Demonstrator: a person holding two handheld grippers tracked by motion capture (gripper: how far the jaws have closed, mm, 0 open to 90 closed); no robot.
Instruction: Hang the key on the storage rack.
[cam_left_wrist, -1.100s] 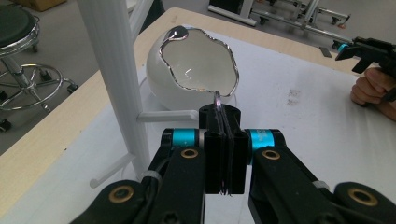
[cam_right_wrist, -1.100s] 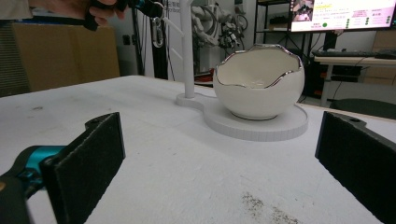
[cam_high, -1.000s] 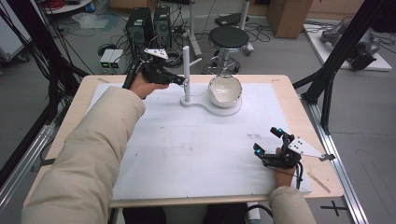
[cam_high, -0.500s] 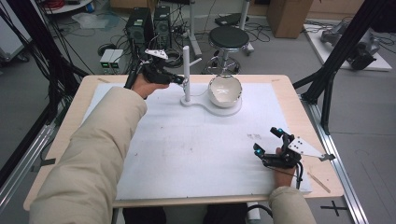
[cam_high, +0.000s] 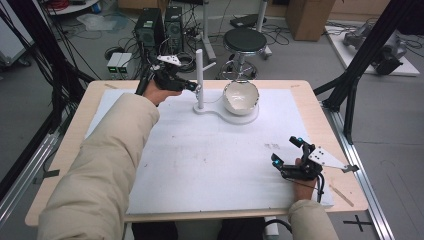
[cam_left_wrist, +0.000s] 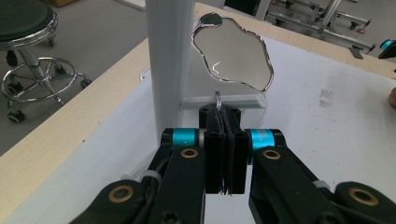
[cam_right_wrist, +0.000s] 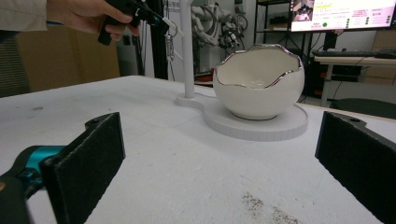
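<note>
Hand-held gripper (cam_high: 286, 157) above white table mat (cam_high: 210, 165)

Even, diffuse light from overhead falls on the white mat (cam_high: 200, 155), bright without burning out, and the shadows under the sleeve (cam_high: 105, 165) are faint and soft. The high view is somewhat grainy and soft, with the counter (cam_high: 80, 115) edges bowed slightly outward. A small glint sits inside the bowl (cam_left_wrist: 231, 58). In the right gripper view, the near black pads (cam_right_wrist: 88, 163) are blurred, and the monitor (cam_right_wrist: 341, 9) behind glares.
</note>
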